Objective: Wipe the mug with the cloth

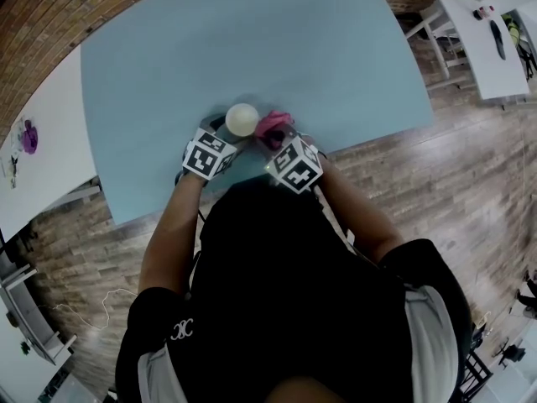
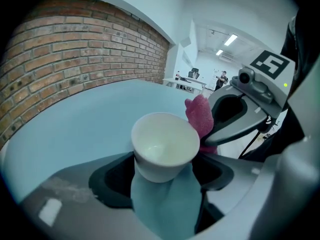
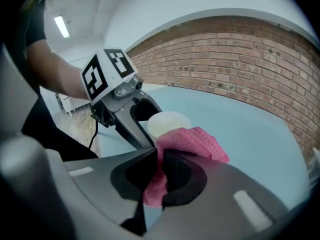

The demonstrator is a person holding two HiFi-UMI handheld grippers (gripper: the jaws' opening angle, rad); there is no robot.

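A white mug [image 1: 242, 119] [image 2: 164, 151] [image 3: 168, 123] is held above the light blue table [image 1: 252, 49], mouth up, with my left gripper [image 1: 220, 134] [image 2: 165, 176] shut on its lower body. My right gripper [image 1: 281, 137] [image 3: 159, 176] is shut on a pink cloth [image 1: 272, 124] [image 3: 192, 144] [image 2: 201, 116]. The cloth bunches out past the jaws and presses against the mug's right side. In the left gripper view the cloth sits just behind the mug's rim. The mug's inside looks empty.
A brick wall [image 2: 75, 49] [image 3: 240, 54] runs beyond the table's far edge. White tables stand at the left [image 1: 33, 158] and upper right [image 1: 482, 32] of the head view. Wooden floor [image 1: 470, 183] lies around the table.
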